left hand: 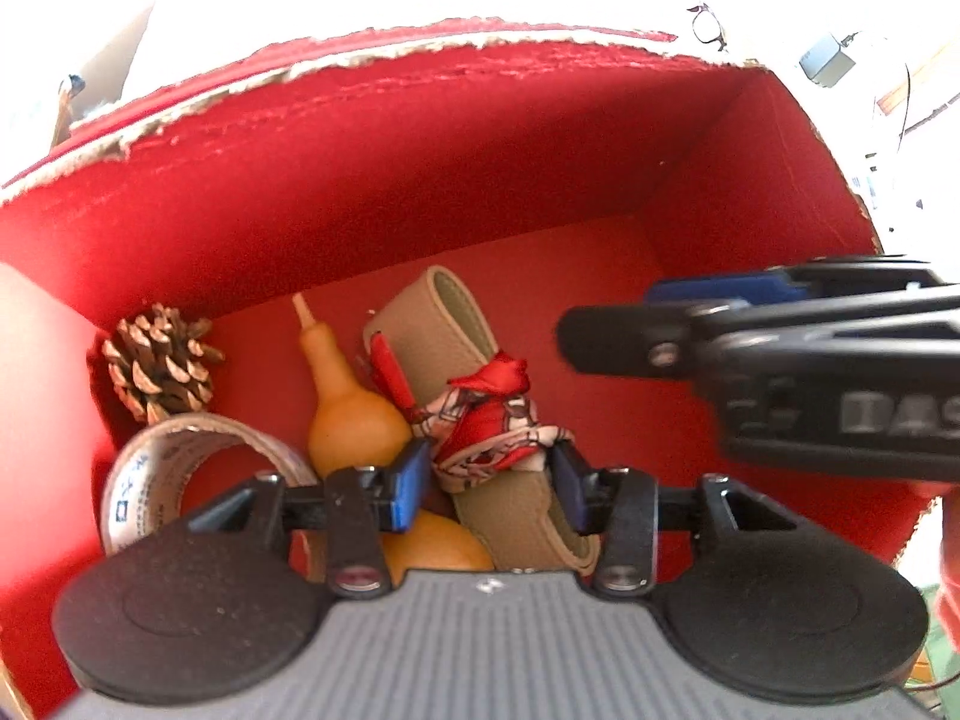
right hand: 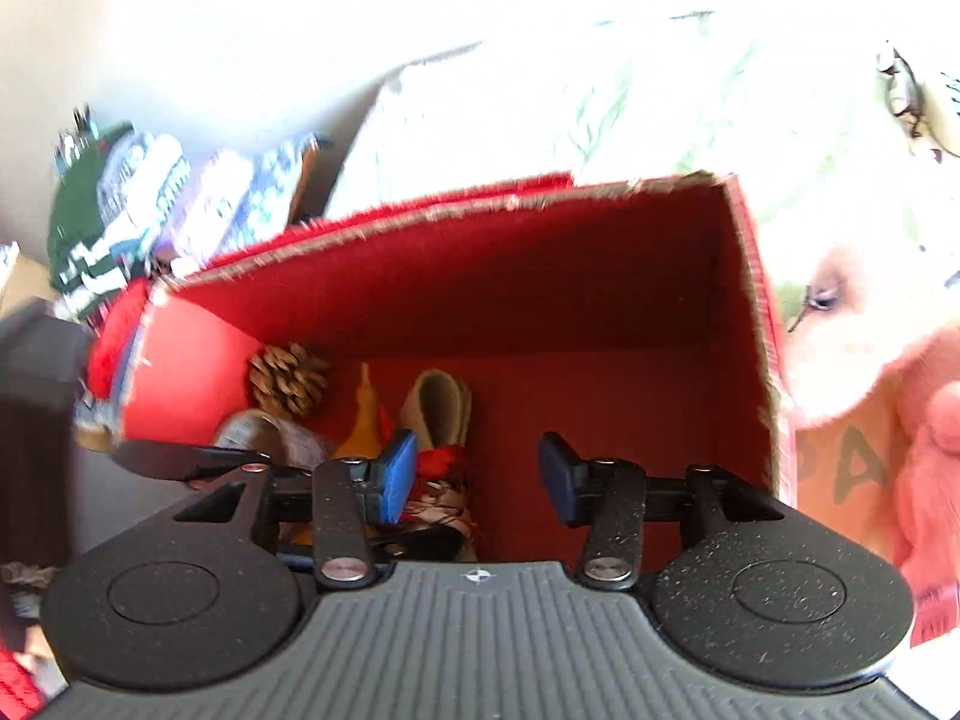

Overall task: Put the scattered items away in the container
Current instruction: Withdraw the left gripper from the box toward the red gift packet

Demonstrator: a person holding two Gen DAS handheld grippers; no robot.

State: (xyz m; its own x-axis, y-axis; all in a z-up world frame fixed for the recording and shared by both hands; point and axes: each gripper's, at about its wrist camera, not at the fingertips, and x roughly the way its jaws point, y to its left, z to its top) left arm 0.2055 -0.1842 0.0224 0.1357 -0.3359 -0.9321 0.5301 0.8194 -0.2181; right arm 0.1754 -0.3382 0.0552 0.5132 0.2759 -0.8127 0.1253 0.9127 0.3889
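Red cardboard box [left hand: 420, 168] already holds the brown pinecone [left hand: 159, 360], orange gourd [left hand: 351, 414] and tan leather strap with red patterned scarf [left hand: 498, 420], so left gripper [left hand: 489, 480] and right gripper [right hand: 477, 474], jaws apart and empty, hang over it, likely after dropping something in.

Both wrist cameras look down along their fingers, close above the red box [left hand: 420, 150], sharing its floor; the right sits higher.
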